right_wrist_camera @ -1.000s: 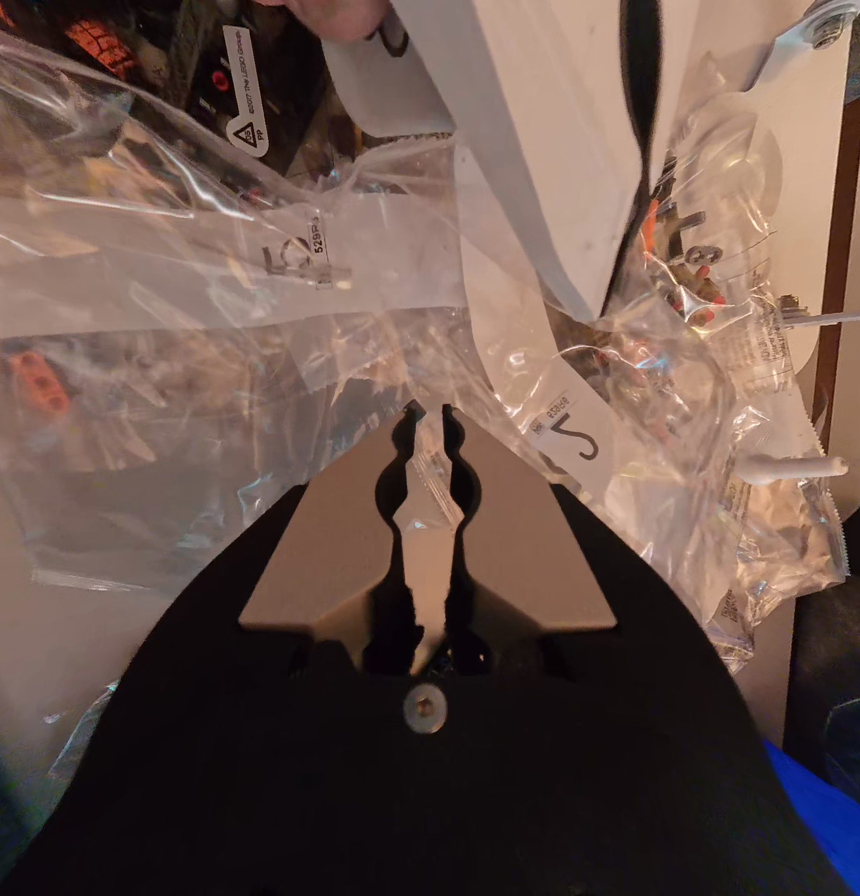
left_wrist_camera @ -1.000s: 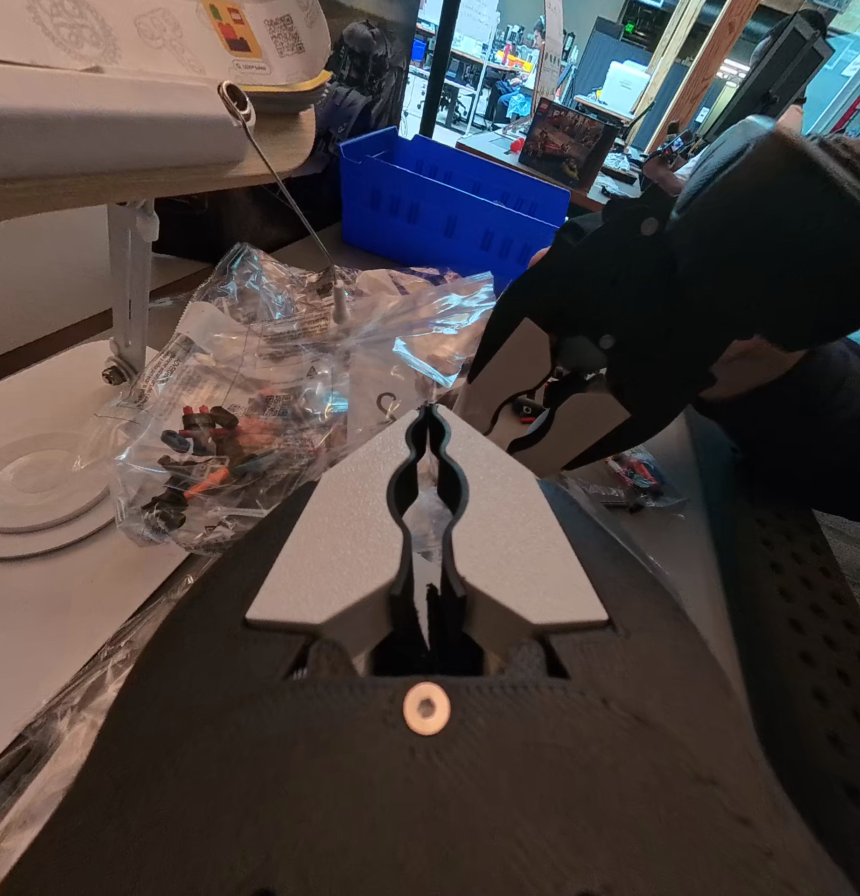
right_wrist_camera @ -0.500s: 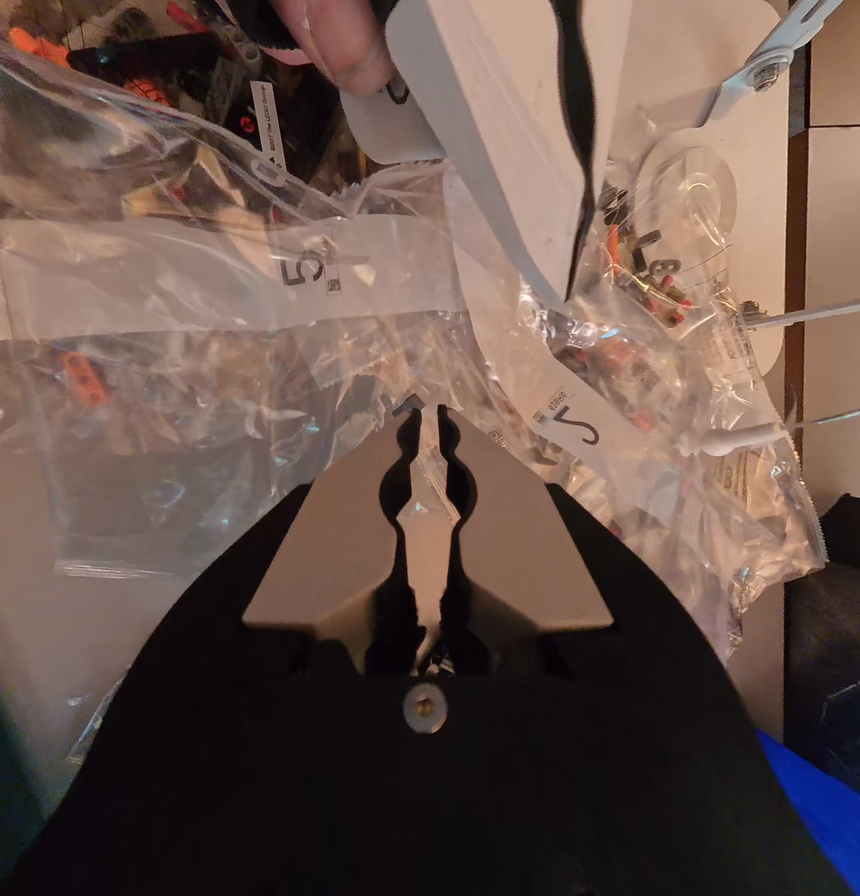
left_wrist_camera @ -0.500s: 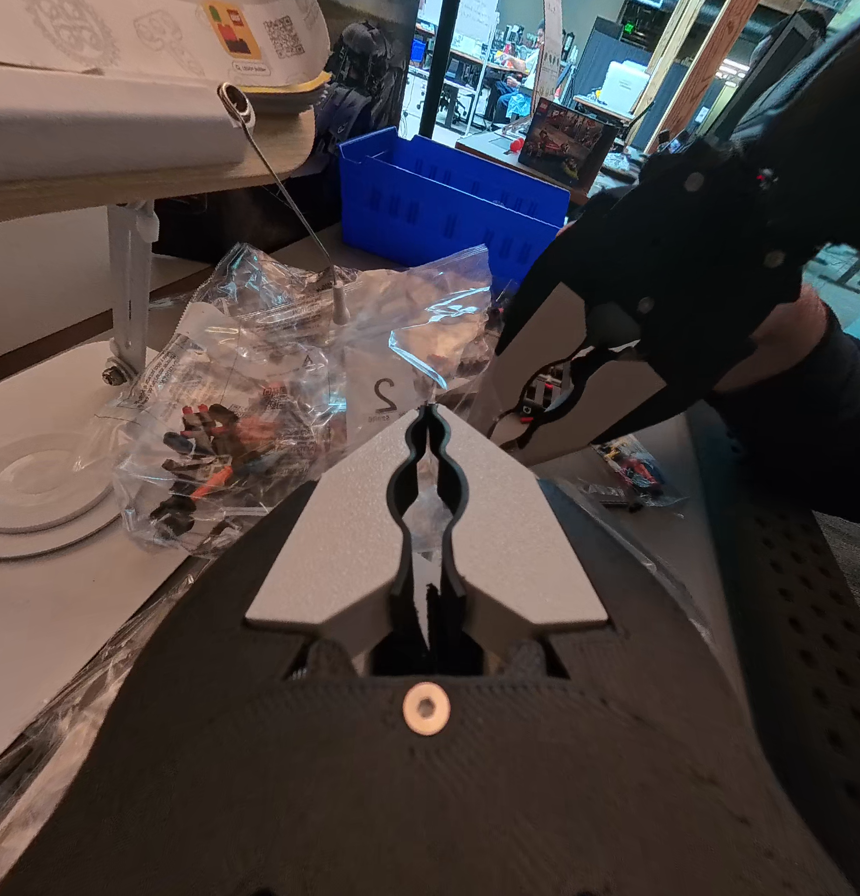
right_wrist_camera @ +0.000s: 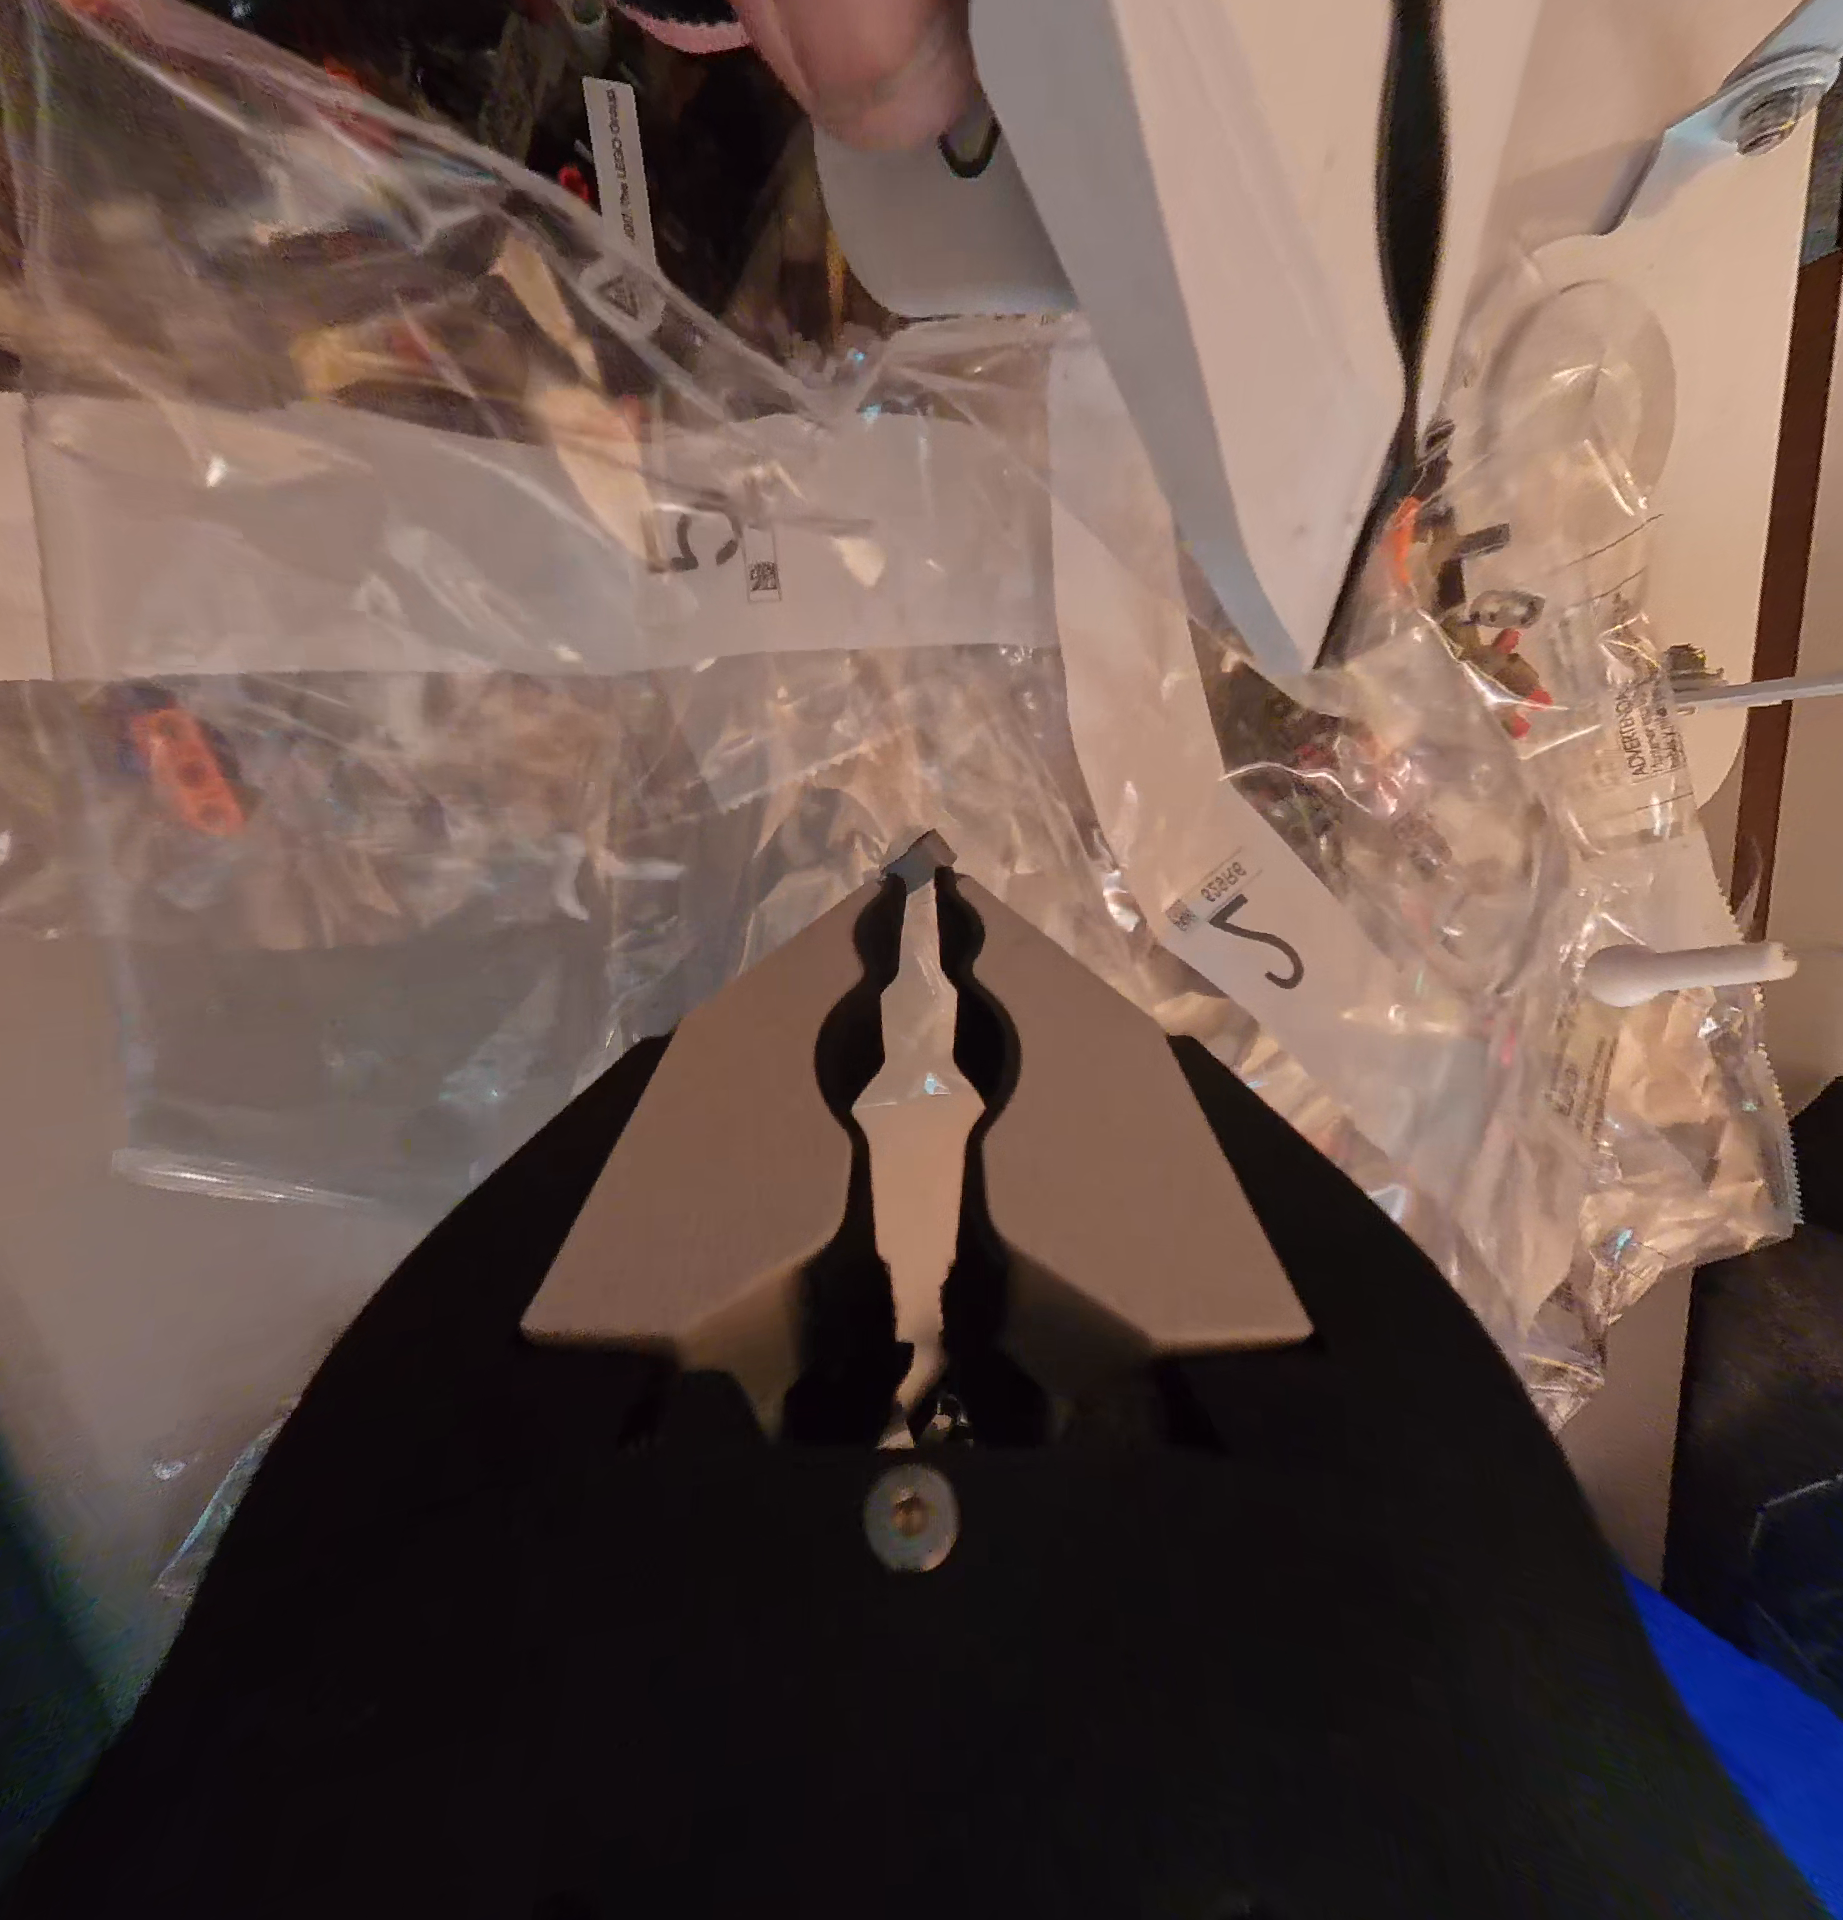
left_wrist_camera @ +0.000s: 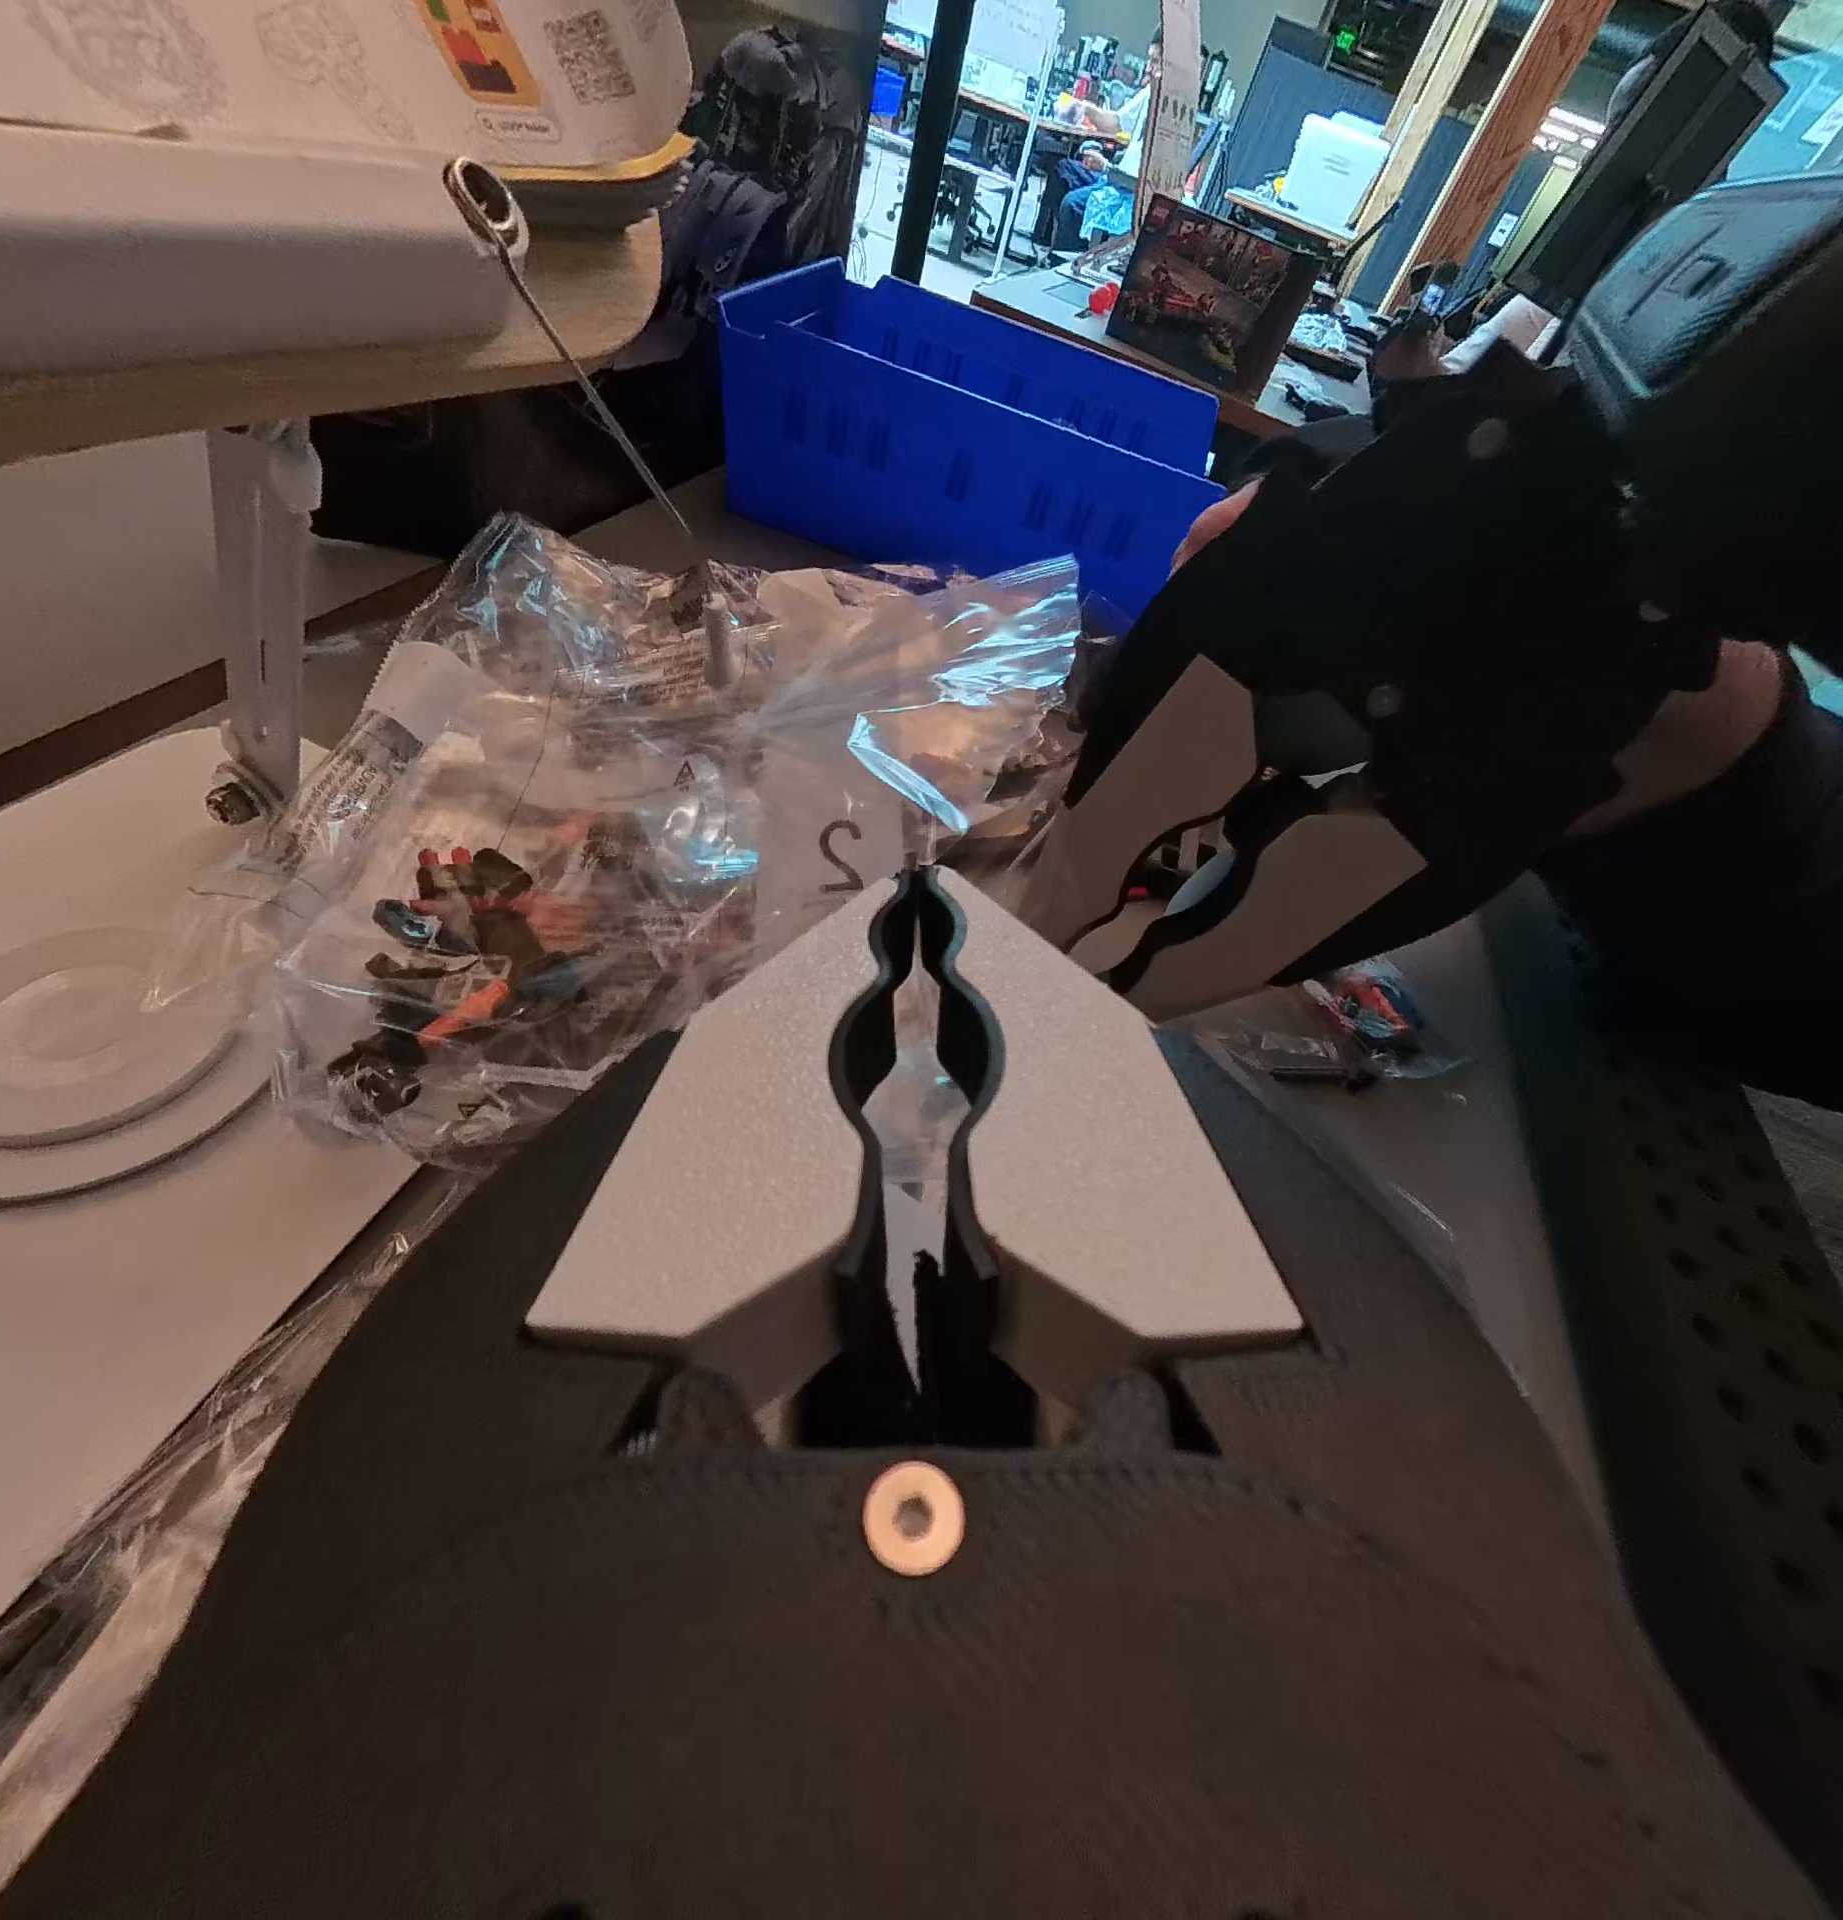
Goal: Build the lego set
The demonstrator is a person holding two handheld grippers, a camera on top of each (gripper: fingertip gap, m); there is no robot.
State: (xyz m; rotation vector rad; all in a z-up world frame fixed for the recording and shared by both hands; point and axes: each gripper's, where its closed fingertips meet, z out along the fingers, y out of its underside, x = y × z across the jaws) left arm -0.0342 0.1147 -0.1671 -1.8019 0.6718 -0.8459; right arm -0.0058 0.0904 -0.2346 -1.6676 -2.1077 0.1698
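A clear plastic bag of Lego parts [left_wrist_camera: 844, 717] with a white numbered label lies on the table and also shows in the right wrist view [right_wrist_camera: 1416, 935]. My left gripper [left_wrist_camera: 917, 881] is shut, with the bag's film pinched between its jaws. My right gripper [right_wrist_camera: 922, 881] is shut on clear film of the same bag, and a small grey piece [right_wrist_camera: 915, 854] sits at its tips. In the left wrist view the right gripper [left_wrist_camera: 1093, 961] is close on the right. In the right wrist view the left gripper [right_wrist_camera: 1312, 655] comes in from above. A second bag of small parts [left_wrist_camera: 481, 966] lies to the left.
A blue bin [left_wrist_camera: 958, 457] stands behind the bags. A white stand [left_wrist_camera: 262, 623] with a round base [left_wrist_camera: 65, 1049] is at the left, under a shelf holding a booklet [left_wrist_camera: 325, 62]. Loose small parts [left_wrist_camera: 1353, 1008] lie at the right. A larger bag [right_wrist_camera: 377, 748] covers the table's left. Some 8 centimetres of space lies between my two pairs of fingers.
In the left wrist view my right gripper has moved up and to the right, and the bag's flap has lifted and stretched with it. My left gripper has stayed shut in place.
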